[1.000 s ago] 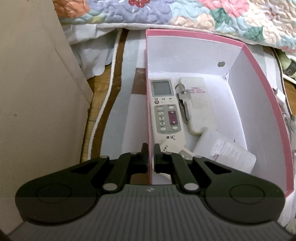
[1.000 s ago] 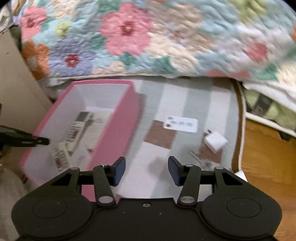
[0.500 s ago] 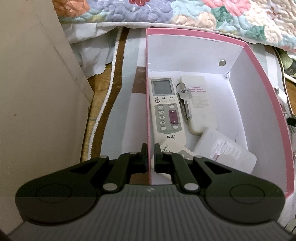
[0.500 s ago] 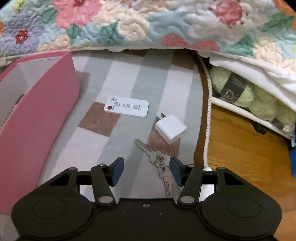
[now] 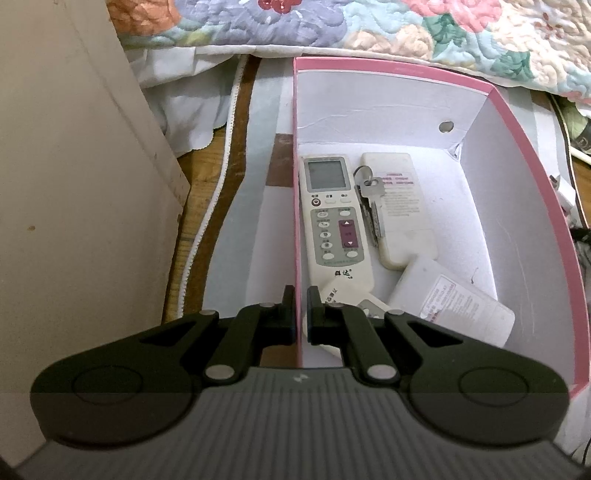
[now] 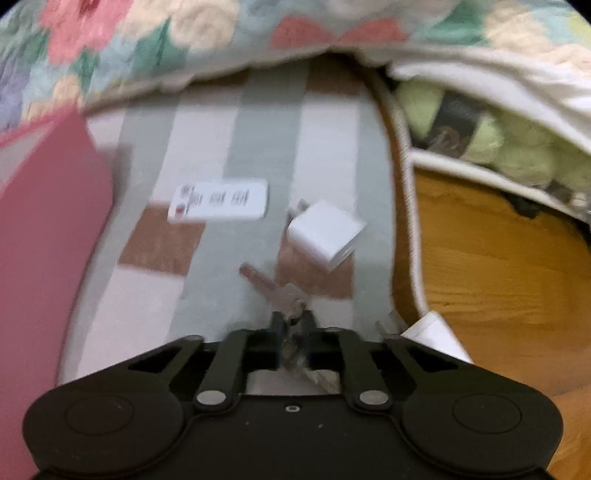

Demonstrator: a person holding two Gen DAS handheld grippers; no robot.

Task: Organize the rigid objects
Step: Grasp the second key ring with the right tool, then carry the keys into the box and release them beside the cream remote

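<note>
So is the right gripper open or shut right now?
Shut: the right gripper has its fingers pinched on the keys lying on the rug.

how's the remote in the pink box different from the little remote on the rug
The remote in the pink box is long and thick, with a screen and many buttons; the small remote on the rug is a flat white card with a red button at one end. The first lies along the pink box wall beside keys; the second lies alone, crosswise, outside it. Both are white and lie face up.

floor: wood (image 6: 480,258) | striped rug (image 6: 266,122) | floral quilt (image 5: 369,26) | beige panel (image 5: 74,184)
</note>
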